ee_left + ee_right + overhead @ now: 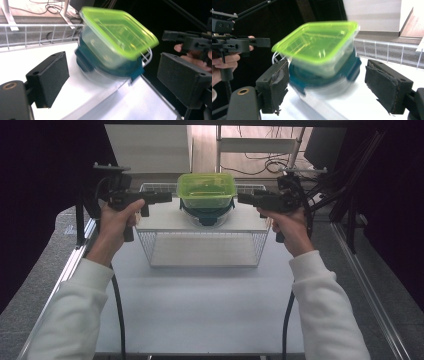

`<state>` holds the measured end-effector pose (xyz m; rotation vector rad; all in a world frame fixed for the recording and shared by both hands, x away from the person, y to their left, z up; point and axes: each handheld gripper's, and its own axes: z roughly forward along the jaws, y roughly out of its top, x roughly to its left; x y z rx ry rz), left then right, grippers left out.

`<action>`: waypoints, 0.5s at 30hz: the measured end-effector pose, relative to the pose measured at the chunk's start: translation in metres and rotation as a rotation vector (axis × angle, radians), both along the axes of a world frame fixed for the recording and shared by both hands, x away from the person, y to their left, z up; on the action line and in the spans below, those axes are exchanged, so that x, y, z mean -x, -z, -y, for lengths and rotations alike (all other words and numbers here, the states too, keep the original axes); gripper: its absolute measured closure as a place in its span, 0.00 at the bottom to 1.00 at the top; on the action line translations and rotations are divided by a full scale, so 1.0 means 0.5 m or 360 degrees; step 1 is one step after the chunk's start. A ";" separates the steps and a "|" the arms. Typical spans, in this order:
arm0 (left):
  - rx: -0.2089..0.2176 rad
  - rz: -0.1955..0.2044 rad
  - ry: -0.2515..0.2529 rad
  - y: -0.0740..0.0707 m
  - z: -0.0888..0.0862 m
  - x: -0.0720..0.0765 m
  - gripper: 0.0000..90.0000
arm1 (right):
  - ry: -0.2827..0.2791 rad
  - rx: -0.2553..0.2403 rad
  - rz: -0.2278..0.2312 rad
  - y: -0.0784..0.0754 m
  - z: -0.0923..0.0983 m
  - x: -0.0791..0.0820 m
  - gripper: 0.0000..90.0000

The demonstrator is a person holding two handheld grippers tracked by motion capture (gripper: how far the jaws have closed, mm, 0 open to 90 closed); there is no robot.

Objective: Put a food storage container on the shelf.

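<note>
High view: green-lid box [206,190] stacked on dark teal box [207,211], on white shelf [165,222]; left gripper [162,197] and right gripper [246,197] beside it, apart from it.
Left gripper view: jaws spread wide, nothing pinched; stacked boxes ahead.
Right gripper view: jaws spread wide, nothing pinched; boxes ahead.
</note>
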<state>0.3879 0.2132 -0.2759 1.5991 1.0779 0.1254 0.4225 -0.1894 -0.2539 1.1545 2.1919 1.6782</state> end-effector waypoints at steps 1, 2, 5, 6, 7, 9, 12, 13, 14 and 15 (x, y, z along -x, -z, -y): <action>-0.0014 0.0015 0.0012 0.006 0.000 0.018 0.11 | -0.0009 -0.0007 0.0006 0.005 0.005 0.007 0.22; -0.0026 0.0025 0.0022 0.011 -0.001 0.028 0.11 | -0.0018 -0.0009 0.0016 0.013 0.014 0.019 0.22; -0.0134 0.0049 0.0017 0.033 0.002 0.069 0.12 | -0.0009 0.0050 0.0042 0.031 0.031 0.049 0.22; -0.0181 0.0061 0.0025 0.041 0.006 0.082 0.12 | 0.0000 0.0088 0.0052 0.038 0.036 0.060 0.22; -0.0192 0.0071 0.0043 0.050 0.008 0.095 0.12 | 0.0008 0.0123 0.0074 0.047 0.041 0.071 0.22; -0.0194 0.0074 0.0050 0.071 0.011 0.117 0.12 | 0.0007 0.0150 0.0090 0.063 0.049 0.088 0.22; -0.0243 0.0093 0.0045 0.106 0.018 0.147 0.13 | -0.0011 0.0169 0.0089 0.099 0.063 0.120 0.22; -0.0269 0.0097 0.0040 0.128 0.021 0.162 0.13 | -0.0012 0.0171 0.0088 0.108 0.065 0.127 0.22; -0.0284 0.0093 0.0035 0.144 0.025 0.171 0.13 | -0.0014 0.0186 0.0094 0.127 0.071 0.142 0.22; -0.0302 0.0094 0.0027 0.161 0.028 0.181 0.14 | 0.0000 0.0212 0.0098 0.141 0.073 0.151 0.22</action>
